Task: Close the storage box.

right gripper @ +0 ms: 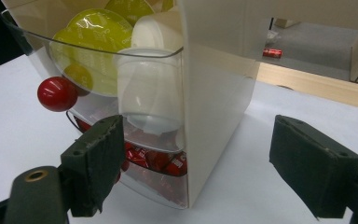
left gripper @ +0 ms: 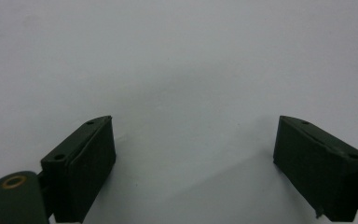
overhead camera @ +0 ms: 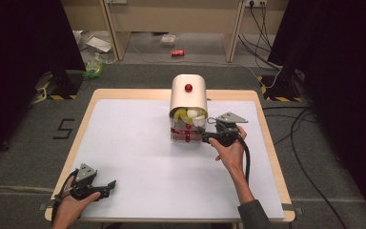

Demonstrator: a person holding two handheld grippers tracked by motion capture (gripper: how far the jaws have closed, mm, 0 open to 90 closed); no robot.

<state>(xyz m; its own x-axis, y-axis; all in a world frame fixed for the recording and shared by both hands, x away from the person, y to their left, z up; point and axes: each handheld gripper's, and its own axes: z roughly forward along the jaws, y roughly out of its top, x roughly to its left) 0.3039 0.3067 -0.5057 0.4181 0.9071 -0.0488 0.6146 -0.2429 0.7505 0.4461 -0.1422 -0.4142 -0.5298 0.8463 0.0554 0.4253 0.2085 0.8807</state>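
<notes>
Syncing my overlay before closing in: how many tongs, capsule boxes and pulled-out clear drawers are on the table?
Tongs: 2, left tongs and right tongs
Cream capsule box: 1
Pulled-out clear drawers: 2, upper drawer and lower drawer
Total: 5

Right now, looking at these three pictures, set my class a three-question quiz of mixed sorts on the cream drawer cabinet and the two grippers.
1. True or false: the upper clear plastic drawer of the cream drawer cabinet with the red ball knobs is pulled open.
2. Which gripper is next to the cabinet? A) left gripper B) right gripper
3. Fill in: the lower clear drawer holds items coloured ____.

Key: 1 true: it shows yellow-green capsules and white cups. 2 B: open jaws at the cabinet's front corner; the left one rests open on the white table sheet. 3 red.
</notes>
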